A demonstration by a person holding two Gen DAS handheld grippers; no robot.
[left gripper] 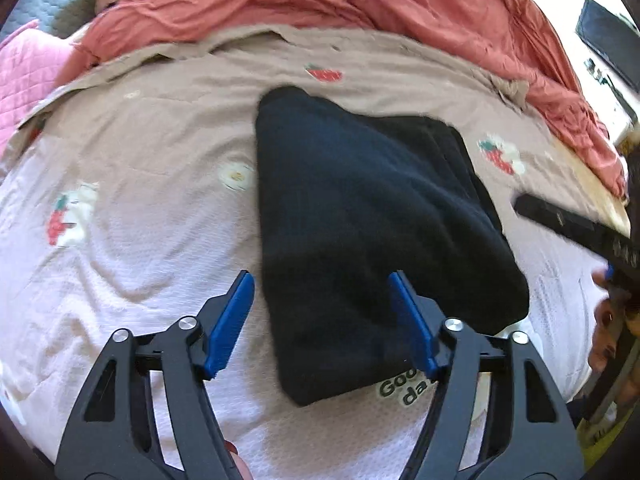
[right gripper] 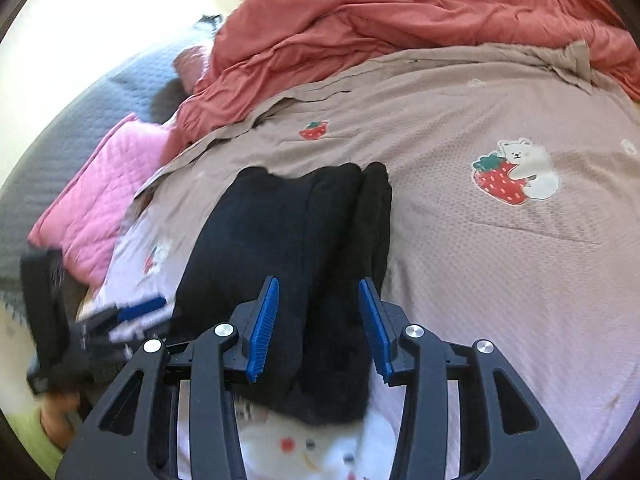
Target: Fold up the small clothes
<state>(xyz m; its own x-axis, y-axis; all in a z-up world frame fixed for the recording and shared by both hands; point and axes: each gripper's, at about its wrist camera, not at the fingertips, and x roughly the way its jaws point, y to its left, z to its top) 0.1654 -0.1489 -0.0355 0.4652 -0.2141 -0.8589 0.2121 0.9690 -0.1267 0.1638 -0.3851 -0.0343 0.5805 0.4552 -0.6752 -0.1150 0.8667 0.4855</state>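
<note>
A black garment (left gripper: 360,220) lies folded into a thick rectangle on the pink bed cover (left gripper: 140,140) printed with strawberries and bears. My left gripper (left gripper: 324,300) hovers over its near left edge, blue pads wide apart and not pressing the cloth. In the right wrist view the same garment (right gripper: 288,248) shows two stacked folds along its right side. My right gripper (right gripper: 319,312) is above its near end, jaws parted with the cloth below them and nothing pinched. The other gripper shows blurred at each view's edge: the right one (left gripper: 572,232), the left one (right gripper: 136,314).
A rumpled red duvet (right gripper: 400,8) is heaped along the far side of the bed. A pink quilted pillow (right gripper: 104,192) and a grey quilted cover (right gripper: 60,132) lie at the left. A "Good day" print (left gripper: 404,390) peeks out from under the garment. A hand (left gripper: 608,332) shows at the right edge.
</note>
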